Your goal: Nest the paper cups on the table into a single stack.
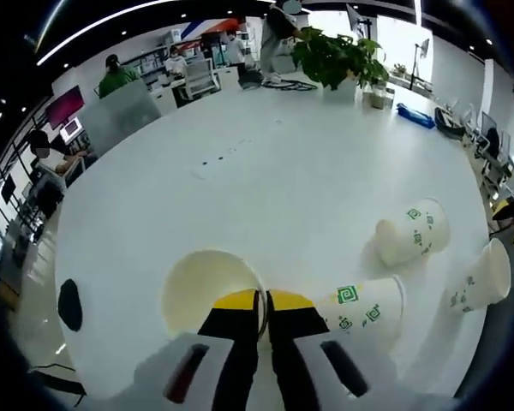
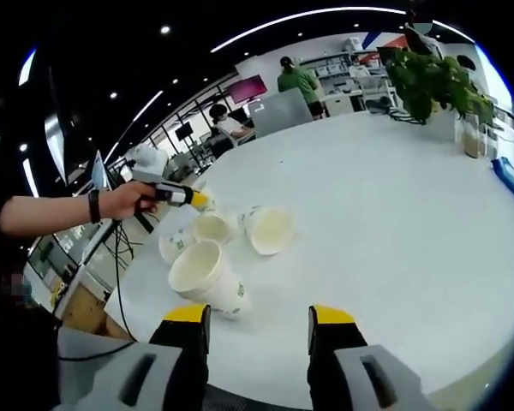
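Observation:
Several white paper cups with green marks are on the white table (image 1: 265, 171). In the left gripper view my left gripper (image 1: 263, 300) is shut on the rim of one cup (image 1: 207, 287), whose mouth faces the camera. A second cup (image 1: 368, 306) lies on its side just right of the jaws, and two more (image 1: 411, 233) (image 1: 481, 278) lie farther right. In the right gripper view my right gripper (image 2: 259, 321) is open and holds nothing. It stands short of a tipped cup (image 2: 208, 276). Beyond that, a hand holds the left gripper (image 2: 184, 197) at the cup cluster (image 2: 270, 229).
A potted plant (image 1: 336, 56) and a blue object (image 1: 415, 116) stand at the table's far side. A dark patch (image 1: 69, 304) marks the table near its left edge. People sit at desks beyond the table (image 2: 428, 223), which has wide bare room toward the plant (image 2: 433, 81).

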Tool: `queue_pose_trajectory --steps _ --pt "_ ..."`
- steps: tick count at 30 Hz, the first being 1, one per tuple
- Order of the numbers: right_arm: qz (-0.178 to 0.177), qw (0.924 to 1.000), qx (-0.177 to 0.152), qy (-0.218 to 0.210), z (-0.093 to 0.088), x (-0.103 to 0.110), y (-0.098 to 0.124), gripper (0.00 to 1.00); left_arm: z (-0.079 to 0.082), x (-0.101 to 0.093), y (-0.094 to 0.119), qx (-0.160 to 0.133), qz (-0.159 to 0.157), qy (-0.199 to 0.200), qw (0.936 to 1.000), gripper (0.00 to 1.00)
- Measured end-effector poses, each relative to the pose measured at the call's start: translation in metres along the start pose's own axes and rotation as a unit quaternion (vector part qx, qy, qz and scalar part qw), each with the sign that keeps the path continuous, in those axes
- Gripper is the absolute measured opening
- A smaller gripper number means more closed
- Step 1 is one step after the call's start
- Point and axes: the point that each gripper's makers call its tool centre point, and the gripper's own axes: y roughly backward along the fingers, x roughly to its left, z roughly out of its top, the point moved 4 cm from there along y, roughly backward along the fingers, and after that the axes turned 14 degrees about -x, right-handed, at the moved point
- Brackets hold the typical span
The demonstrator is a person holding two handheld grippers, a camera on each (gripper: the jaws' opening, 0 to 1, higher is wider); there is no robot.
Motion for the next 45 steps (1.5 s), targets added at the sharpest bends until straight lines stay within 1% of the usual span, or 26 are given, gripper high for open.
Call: queue_pose_trajectory --steps 6,9,11,14,15,17,19,21,22,24,25,27,29,31,35,38,39,42,43,44,45 --pt "0.003 1.0 0.003 0.005 -0.002 0.0 -0.002 0.44 -0.001 0.009 0.007 -0.006 0.012 0.003 0.9999 0.0" --pt "0.006 1.0 0.002 0.007 -0.003 0.0 -0.003 0.44 0.001 0.009 0.017 -0.013 0.02 -0.011 0.9997 0.0" --pt "0.008 0.9999 0.0 0.009 -0.002 0.002 -0.004 0.45 0.006 0.009 0.029 -0.018 0.025 -0.015 0.9994 0.0" --pt "0.011 0.9998 -0.002 0.016 0.0 0.004 -0.005 0.47 0.006 0.013 0.032 -0.028 0.032 -0.015 0.999 0.0" --pt "0.013 0.9997 -0.004 0.02 0.001 0.005 -0.005 0.48 0.012 0.01 0.044 -0.032 0.032 -0.017 0.9988 0.0" --pt "0.015 0.9994 -0.004 0.031 0.002 0.008 -0.004 0.51 0.013 0.01 0.045 -0.042 0.035 -0.018 0.9984 0.0" --pt "0.018 0.9992 -0.004 0.036 0.002 0.009 -0.004 0.53 0.017 0.007 0.054 -0.047 0.034 -0.021 0.9981 0.0" --pt "0.016 0.9989 -0.002 0.045 0.002 0.007 -0.005 0.55 0.023 -0.003 0.069 -0.055 0.037 -0.019 0.9976 0.0" --pt "0.015 0.9988 -0.003 0.047 0.002 0.006 -0.005 0.56 0.025 -0.009 0.074 -0.059 0.032 -0.026 0.9974 0.0" --pt "0.015 0.9986 -0.006 0.051 0.004 0.007 -0.004 0.57 0.026 -0.015 0.081 -0.06 0.033 -0.039 0.9969 0.0" --pt "0.015 0.9985 -0.008 0.051 0.004 0.008 -0.003 0.59 0.028 -0.022 0.085 -0.064 0.031 -0.045 0.9965 0.0" --pt "0.016 0.9984 -0.013 0.053 0.005 0.01 -0.002 0.61 0.03 -0.026 0.094 -0.07 0.031 -0.048 0.9959 0.0" --pt "0.019 0.9982 -0.017 0.054 0.006 0.009 -0.003 0.63 0.035 -0.029 0.096 -0.076 0.03 -0.05 0.9954 0.0" --pt "0.023 0.9979 -0.019 0.058 0.006 0.01 -0.004 0.66 0.043 -0.041 0.105 -0.084 0.026 -0.051 0.9948 0.0" --pt "0.035 0.9968 -0.028 0.066 0.009 0.015 -0.002 0.72 0.047 -0.06 0.111 -0.088 0.015 -0.061 0.9942 0.0" --pt "0.036 0.9962 -0.028 0.074 0.01 0.015 -0.003 0.72 0.048 -0.078 0.114 -0.092 0.007 -0.049 0.9946 0.0" --pt "0.036 0.9962 -0.028 0.074 0.01 0.014 -0.003 0.72 0.049 -0.081 0.114 -0.093 0.004 -0.049 0.9945 0.0" --pt "0.039 0.996 -0.029 0.075 0.011 0.018 -0.001 0.72 0.052 -0.106 0.115 -0.093 -0.013 -0.066 0.9934 0.0" --pt "0.04 0.9959 -0.028 0.076 0.011 0.019 0.0 0.72 0.054 -0.118 0.116 -0.093 -0.022 -0.07 0.9929 0.0" --pt "0.041 0.9959 -0.028 0.076 0.011 0.02 0.0 0.72 0.054 -0.119 0.115 -0.093 -0.028 -0.072 0.9927 0.0" --pt "0.041 0.9958 -0.027 0.077 0.011 0.021 0.0 0.71 0.055 -0.125 0.114 -0.094 -0.034 -0.073 0.9923 0.0"
